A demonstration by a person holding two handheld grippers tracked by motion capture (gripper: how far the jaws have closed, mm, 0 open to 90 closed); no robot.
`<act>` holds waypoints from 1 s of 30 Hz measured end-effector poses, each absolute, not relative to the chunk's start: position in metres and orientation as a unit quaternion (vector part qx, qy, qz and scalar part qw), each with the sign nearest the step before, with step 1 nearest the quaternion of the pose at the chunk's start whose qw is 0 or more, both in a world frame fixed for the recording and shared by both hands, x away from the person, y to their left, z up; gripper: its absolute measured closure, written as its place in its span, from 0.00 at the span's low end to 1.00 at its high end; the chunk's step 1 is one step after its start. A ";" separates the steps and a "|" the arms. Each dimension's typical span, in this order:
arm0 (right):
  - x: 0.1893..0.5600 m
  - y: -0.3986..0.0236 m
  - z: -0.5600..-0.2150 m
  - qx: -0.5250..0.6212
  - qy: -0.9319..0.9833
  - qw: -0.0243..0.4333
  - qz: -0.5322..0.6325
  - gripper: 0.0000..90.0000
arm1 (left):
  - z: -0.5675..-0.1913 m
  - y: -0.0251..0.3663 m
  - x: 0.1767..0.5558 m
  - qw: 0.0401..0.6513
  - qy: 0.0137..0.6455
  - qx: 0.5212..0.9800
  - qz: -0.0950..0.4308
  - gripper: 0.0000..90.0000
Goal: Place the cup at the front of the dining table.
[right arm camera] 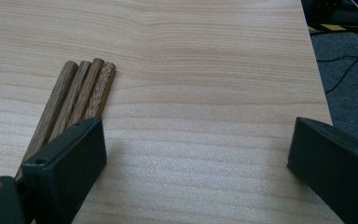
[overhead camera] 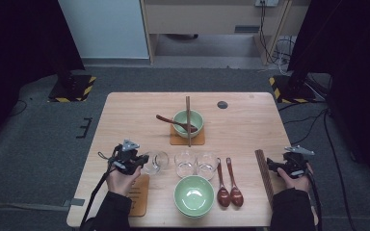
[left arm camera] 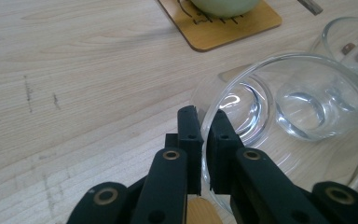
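The left gripper (left arm camera: pixel 204 122) has its two black jaws pinched on the near rim of a clear glass cup (left arm camera: pixel 307 116), one jaw outside the wall and one inside it, so the rim runs up between the pads. The cup's body lies ahead and to the right of those jaws, tipped so that its mouth faces the camera; whether its base rests on the table cannot be told. Beyond it, further right of the jaws, stands a second glass (left arm camera: pixel 349 39), and a third glass (overhead camera: pixel 206 163) sits next along in the high view. Ahead of the left jaws, across bare table (left arm camera: pixel 84 74), lies a wooden coaster (left arm camera: pixel 223 28) bearing a green bowl (left arm camera: pixel 221 5). The right gripper (right arm camera: pixel 196 149) holds its jaws spread wide with nothing between them but tabletop; a bundle of wooden chopsticks (right arm camera: pixel 81 91) lies just beside its left jaw, partly behind it. In the high view, two dark wooden spoons (overhead camera: pixel 229 187) and a nearer green bowl (overhead camera: pixel 194 195) lie between the two grippers.
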State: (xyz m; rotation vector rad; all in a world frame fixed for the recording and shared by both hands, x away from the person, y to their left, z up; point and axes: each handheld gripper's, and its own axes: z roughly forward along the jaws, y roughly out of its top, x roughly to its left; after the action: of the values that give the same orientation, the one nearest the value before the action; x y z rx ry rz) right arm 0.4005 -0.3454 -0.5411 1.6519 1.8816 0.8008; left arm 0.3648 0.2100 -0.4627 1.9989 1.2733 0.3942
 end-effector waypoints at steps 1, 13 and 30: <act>0.401 -0.345 -0.541 0.608 0.692 0.254 0.295 0.05 | -0.462 0.211 0.364 0.363 0.496 0.774 0.153 0.95; 0.401 -0.345 -0.541 0.608 0.692 0.254 0.295 0.05 | -0.448 0.223 0.363 0.377 0.503 0.758 0.174 0.95; 0.401 -0.345 -0.541 0.608 0.692 0.254 0.295 0.05 | -0.435 0.227 0.382 0.376 0.514 0.745 0.197 0.95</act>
State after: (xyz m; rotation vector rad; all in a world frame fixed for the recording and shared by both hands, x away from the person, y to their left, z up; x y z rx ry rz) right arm 0.4006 -0.3453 -0.5410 1.6520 1.8816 0.8009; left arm 0.3818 0.2269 -0.4349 1.9067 1.3161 0.5029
